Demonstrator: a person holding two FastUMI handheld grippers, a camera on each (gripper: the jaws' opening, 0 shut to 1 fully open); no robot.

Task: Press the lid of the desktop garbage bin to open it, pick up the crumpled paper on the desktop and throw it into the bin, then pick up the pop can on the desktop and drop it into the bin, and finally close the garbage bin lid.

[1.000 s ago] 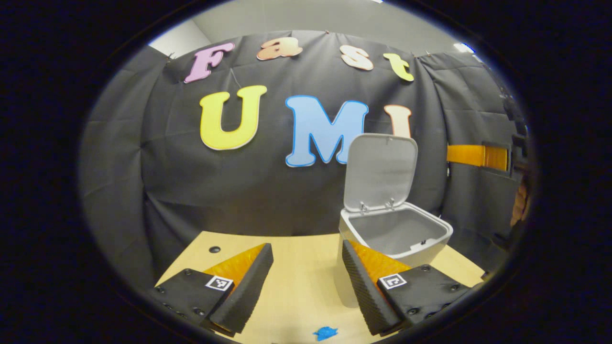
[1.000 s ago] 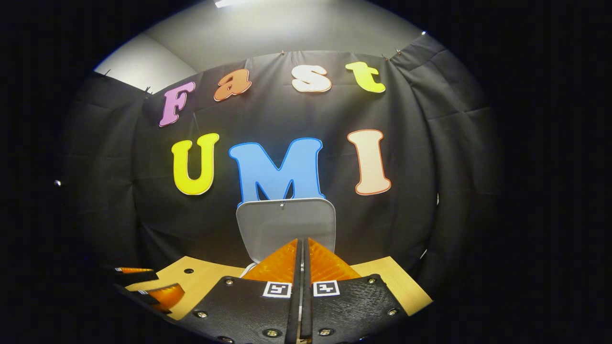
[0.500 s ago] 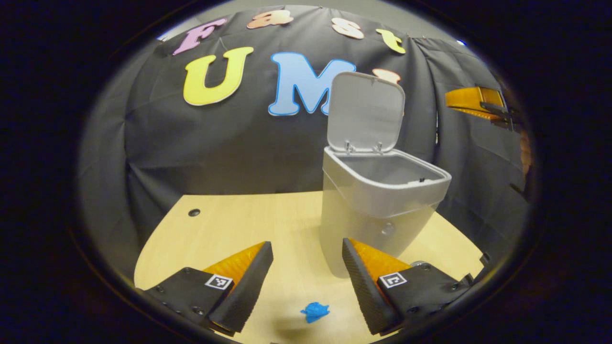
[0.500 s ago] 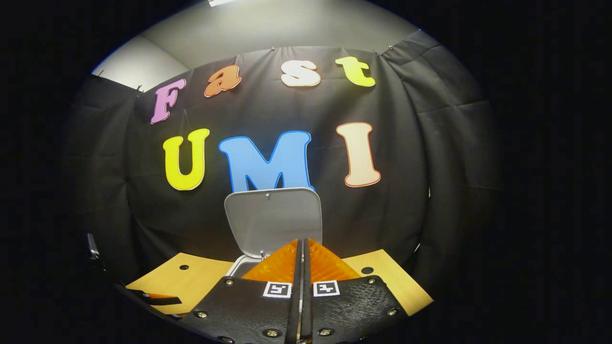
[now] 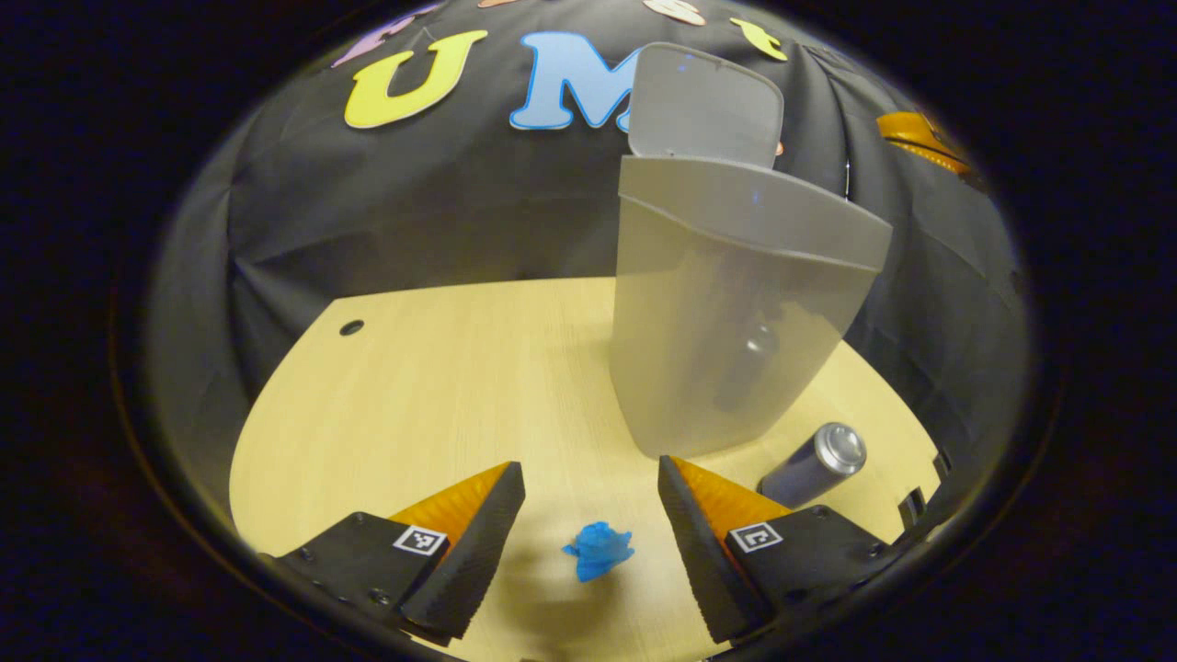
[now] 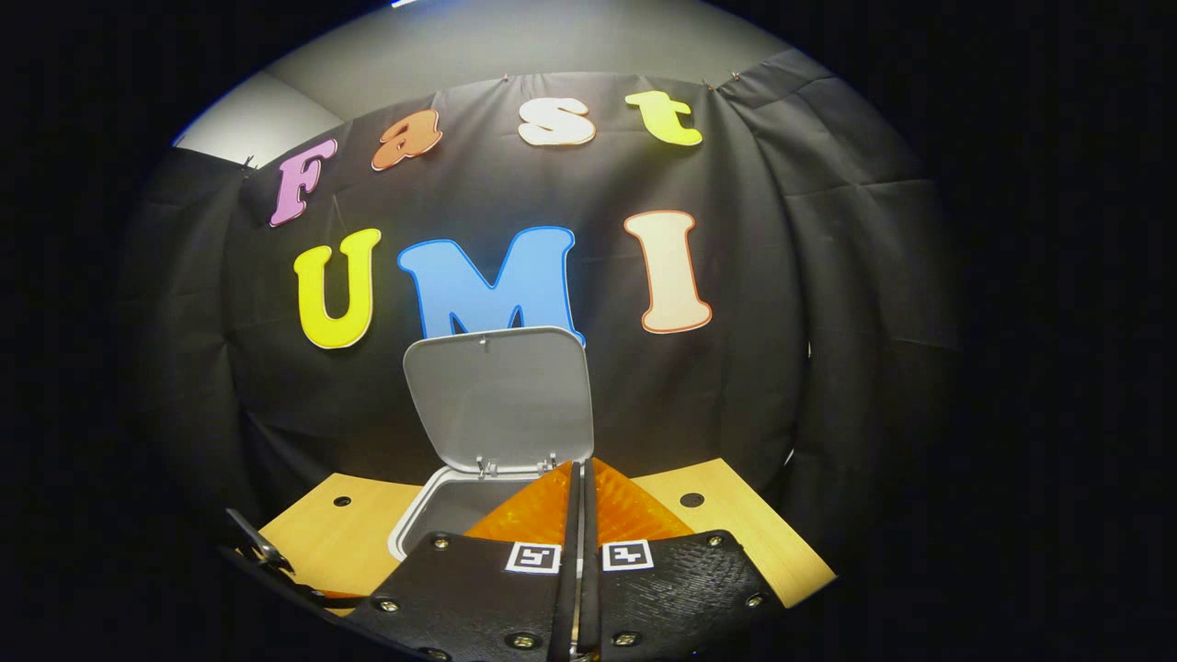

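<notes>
Descending since the earlier frame, left gripper (image 5: 588,515) is hovering, fingers apart, over crumpled paper (image 5: 598,550) lying on the table (image 5: 441,368). Pop can (image 5: 814,464) is lying beside the bin (image 5: 726,340), lid (image 6: 501,395) standing open. Right gripper (image 6: 579,515) is holding its fingers together above.

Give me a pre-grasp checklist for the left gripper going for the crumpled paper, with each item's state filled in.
1. White plastic bin lid raised, opening clear: ok, it stands upright in both views.
2. Small blue crumpled paper free on the pale wooden desktop: ok, nothing touches it.
3. Left gripper open wide enough: ok, the paper lies in the gap between its fingers.
4. Fingers down at paper level: cannot tell.
5. Silver pop can out of the way: ok, it lies on its side beside the translucent white bin.
6. Right gripper clear of the path: ok, shut and empty above the bin.
</notes>
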